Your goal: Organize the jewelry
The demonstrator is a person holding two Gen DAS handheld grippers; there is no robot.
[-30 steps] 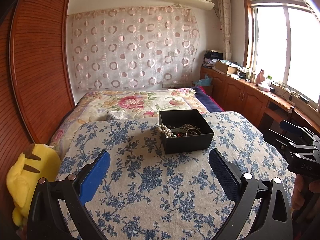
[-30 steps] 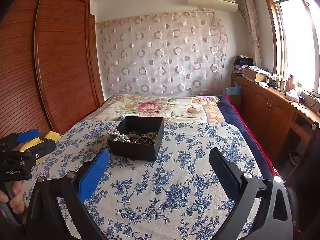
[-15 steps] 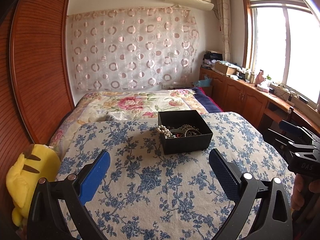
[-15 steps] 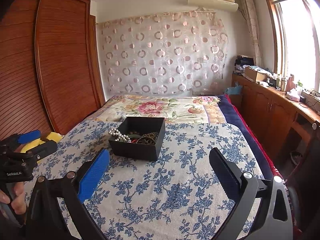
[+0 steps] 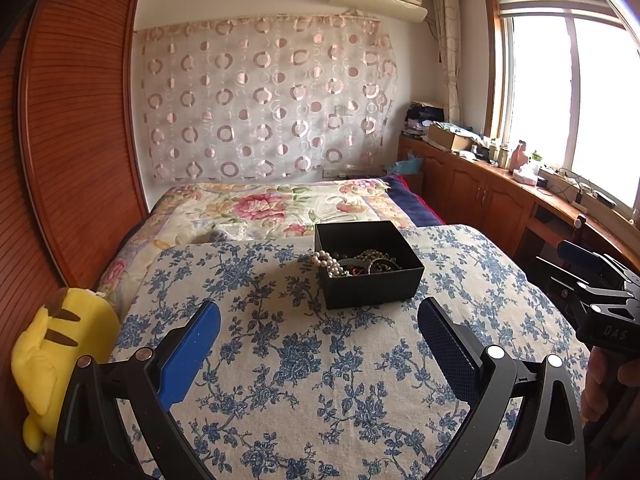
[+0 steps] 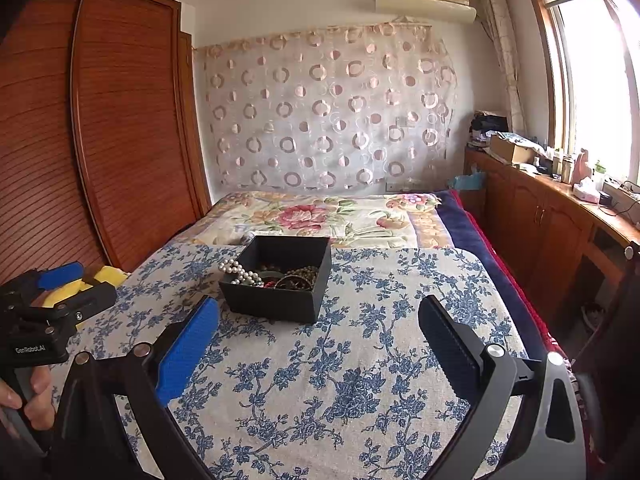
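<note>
A blue-flowered cloth [image 5: 304, 380] covers the near part of a bed [image 5: 272, 204]; at frame centre on it sits a black box [image 5: 368, 264] of tangled jewelry [image 5: 360, 264], with a pearl strand [image 5: 326, 260] draped over its left rim. Both the left claw [image 5: 318, 332] and right claw [image 6: 318, 332] gape wide and empty, low in their frames, short of the box. A wooden wardrobe [image 5: 76, 120] fills the left, a circle-patterned curtain [image 5: 264, 100] the far wall, a window [image 5: 568, 96] and cabinets [image 5: 472, 192] the right, and a yellow plush [image 5: 56, 348] lies lower left.

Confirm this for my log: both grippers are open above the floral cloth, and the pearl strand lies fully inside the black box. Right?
Not quite. The pearl strand hangs over the rim of the black box, as the right wrist view shows. The left gripper and right gripper are open above the floral cloth.
</note>
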